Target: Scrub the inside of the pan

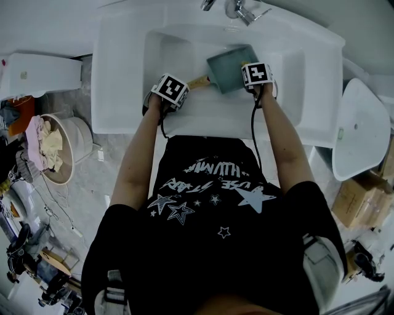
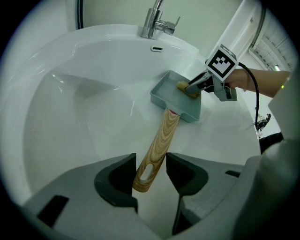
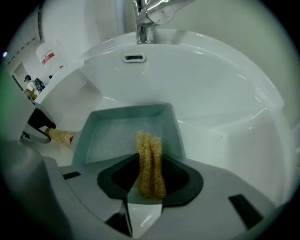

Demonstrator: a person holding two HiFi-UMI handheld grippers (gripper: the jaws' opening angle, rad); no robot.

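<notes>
A square teal pan (image 1: 229, 66) (image 2: 180, 99) (image 3: 117, 133) lies in the white sink (image 1: 123, 74), its wooden handle (image 1: 198, 81) (image 2: 159, 143) (image 3: 58, 136) pointing left. My left gripper (image 1: 184, 89) (image 2: 151, 171) is shut on the end of that handle; its dark fingertips (image 3: 37, 125) show in the right gripper view. My right gripper (image 1: 246, 72) (image 2: 192, 88) (image 3: 150, 180) is shut on a yellow fibrous scrubber (image 2: 183, 86) (image 3: 149, 161), which reaches over the pan's near rim onto its inner floor.
A chrome faucet (image 1: 240, 9) (image 2: 157, 21) (image 3: 150, 16) stands behind the basin, above an overflow slot (image 3: 134, 57). A white bottle (image 3: 47, 56) sits on the sink's left ledge. On the floor are a basket of cloths (image 1: 52, 147) at left and cardboard boxes (image 1: 357, 197) at right.
</notes>
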